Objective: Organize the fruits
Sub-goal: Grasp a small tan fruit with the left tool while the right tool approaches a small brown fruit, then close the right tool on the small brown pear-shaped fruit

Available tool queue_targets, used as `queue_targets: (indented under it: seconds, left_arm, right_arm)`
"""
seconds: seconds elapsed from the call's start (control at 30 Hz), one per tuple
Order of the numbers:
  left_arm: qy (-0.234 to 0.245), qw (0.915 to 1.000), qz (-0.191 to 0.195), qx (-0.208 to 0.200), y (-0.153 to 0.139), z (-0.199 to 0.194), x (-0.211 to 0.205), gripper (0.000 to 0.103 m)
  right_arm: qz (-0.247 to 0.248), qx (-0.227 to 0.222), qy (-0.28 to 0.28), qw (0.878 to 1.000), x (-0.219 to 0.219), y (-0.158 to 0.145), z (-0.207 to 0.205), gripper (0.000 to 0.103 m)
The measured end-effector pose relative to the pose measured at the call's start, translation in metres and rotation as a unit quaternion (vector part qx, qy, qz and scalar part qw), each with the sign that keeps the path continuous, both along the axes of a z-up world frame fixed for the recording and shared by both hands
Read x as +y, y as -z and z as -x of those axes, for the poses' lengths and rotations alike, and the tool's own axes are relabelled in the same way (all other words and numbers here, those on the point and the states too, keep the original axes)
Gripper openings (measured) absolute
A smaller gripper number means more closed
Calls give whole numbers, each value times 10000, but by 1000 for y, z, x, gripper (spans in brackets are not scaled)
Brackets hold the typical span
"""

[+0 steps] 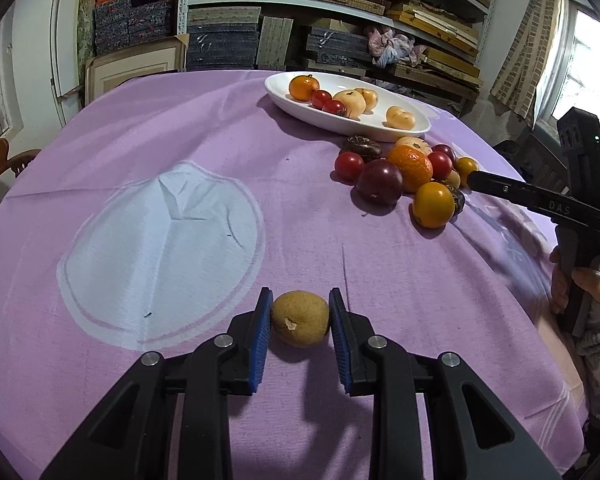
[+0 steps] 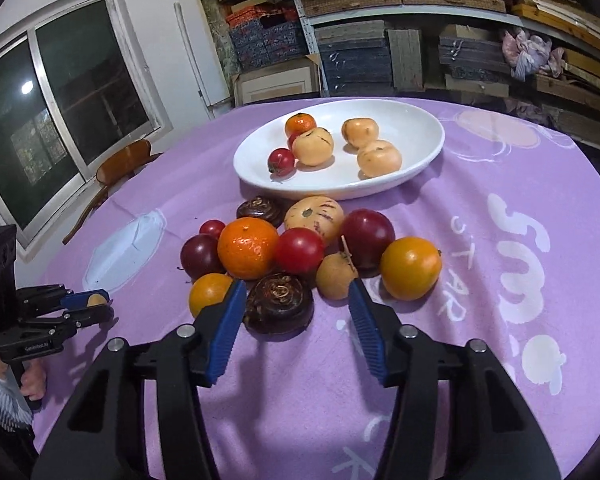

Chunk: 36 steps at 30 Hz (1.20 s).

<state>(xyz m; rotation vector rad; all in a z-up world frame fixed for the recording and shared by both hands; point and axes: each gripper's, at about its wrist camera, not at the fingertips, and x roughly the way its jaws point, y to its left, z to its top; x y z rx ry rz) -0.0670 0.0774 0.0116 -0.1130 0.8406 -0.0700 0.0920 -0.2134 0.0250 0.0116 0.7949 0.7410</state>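
The left gripper (image 1: 299, 322) had its blue pads (image 1: 261, 336) closed against both sides of a small brownish-yellow fruit (image 1: 300, 318), low over the purple tablecloth (image 1: 180, 128) and well apart from the other fruit. From the left wrist view it was hard to tell whether the fruit rested on the cloth or was just lifted off it. The right gripper (image 2: 296, 312) stood wide open with nothing held, its fingers flanking a dark ridged fruit (image 2: 279, 303) at the near edge of the loose pile. That pile lay just beside the white oval dish (image 2: 420, 160), which already held a mandarin (image 2: 300, 124), small red fruits and three pale peach-coloured ones.

The step in hand appeared to be carrying the held fruit to the dish while the right gripper took the next piece. The grip looked centred on the fruit's widest part, which suited a round, firm object; lifting clear of the cloth before travelling would avoid dragging. The dish had bare space on its right side, a sensible place to release low. For the right gripper, the dark fruit touched a small orange fruit (image 2: 209, 294) and the large mandarin (image 2: 247, 248), so closing squarely and pulling back gently would probably keep the neighbours from rolling.
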Motion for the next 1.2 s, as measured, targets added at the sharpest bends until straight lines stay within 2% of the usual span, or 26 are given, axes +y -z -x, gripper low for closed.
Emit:
queue_targets:
  seconds: [0.1, 0.2, 0.37, 0.47, 0.57, 0.67, 0.8, 0.83, 0.93, 1.0, 1.13, 1.2]
  left_arm:
    - [33, 10000, 26, 27, 0, -1, 0, 29]
    - [43, 10000, 36, 43, 0, -1, 0, 29]
    - [44, 9999, 67, 67, 0, -2, 0, 29]
    - [53, 9999, 72, 94, -1, -3, -1, 29]
    - [31, 9999, 78, 86, -1, -3, -1, 29]
    - [0, 9999, 95, 102, 0, -5, -1, 29]
    - [-2, 9999, 116, 84, 0, -5, -1, 29]
    - [0, 9999, 125, 72, -1, -5, -1, 29]
    - [21, 9999, 147, 44, -1, -4, -1, 29]
    - [32, 9999, 157, 12, -2, -3, -1, 29]
    - [25, 9998, 162, -128, -6, 2, -1, 29]
    - [27, 9996, 118, -265, -11, 5, -2, 29]
  right_arm:
    - [-43, 276, 145, 9995, -5, 6, -12, 39]
    - [35, 367, 288, 9989, -3, 8, -21, 31]
    - [209, 394, 372, 9983, 2, 11, -30, 31]
    - [199, 582, 460, 9970, 1, 15, -39, 38]
    - [128, 673, 440, 9967, 3, 17, -45, 39]
    - [229, 646, 283, 9972, 10, 17, -43, 27]
    - [376, 440, 242, 9980, 15, 14, -31, 27]
    - [479, 261, 239, 9982, 16, 11, -23, 27]
    - [971, -651, 233, 9929, 25, -3, 7, 27]
    - [1098, -984, 222, 9888, 30, -8, 20, 27]
    - [1088, -945, 170, 9894, 30, -6, 22, 27]
    - [919, -951, 225, 9910, 25, -10, 22, 27]
